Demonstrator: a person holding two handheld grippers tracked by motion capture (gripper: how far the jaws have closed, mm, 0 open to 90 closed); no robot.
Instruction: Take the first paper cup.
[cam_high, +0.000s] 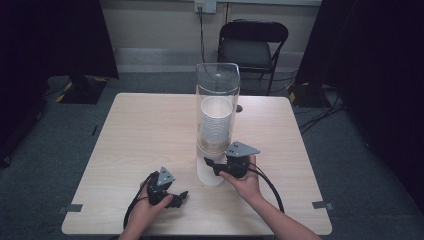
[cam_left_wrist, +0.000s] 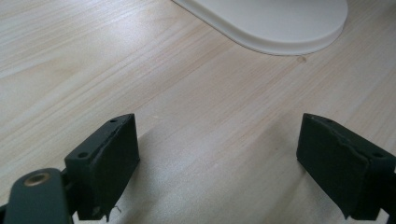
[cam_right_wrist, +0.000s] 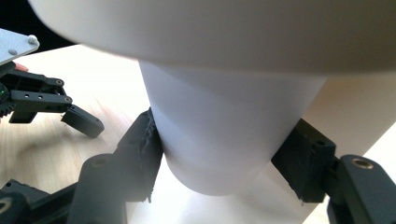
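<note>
Jaws of the right gripper (cam_right_wrist: 219, 154) pinch a smooth white paper cup (cam_right_wrist: 224, 135) beneath the clear plastic dispenser tube (cam_high: 217, 80), mid-table toward the near edge; left gripper (cam_left_wrist: 219, 163) jaws spread over pale wood-grain table (cam_left_wrist: 187, 102).

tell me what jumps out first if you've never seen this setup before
The tall clear cup dispenser standing mid-table, with its stack of white paper cups inside, catches the eye first. Right below it, the right gripper is clamped on the bottom cup poking out under the dispenser. The left gripper rests open on the wooden table near the front edge, holding nothing.
</note>
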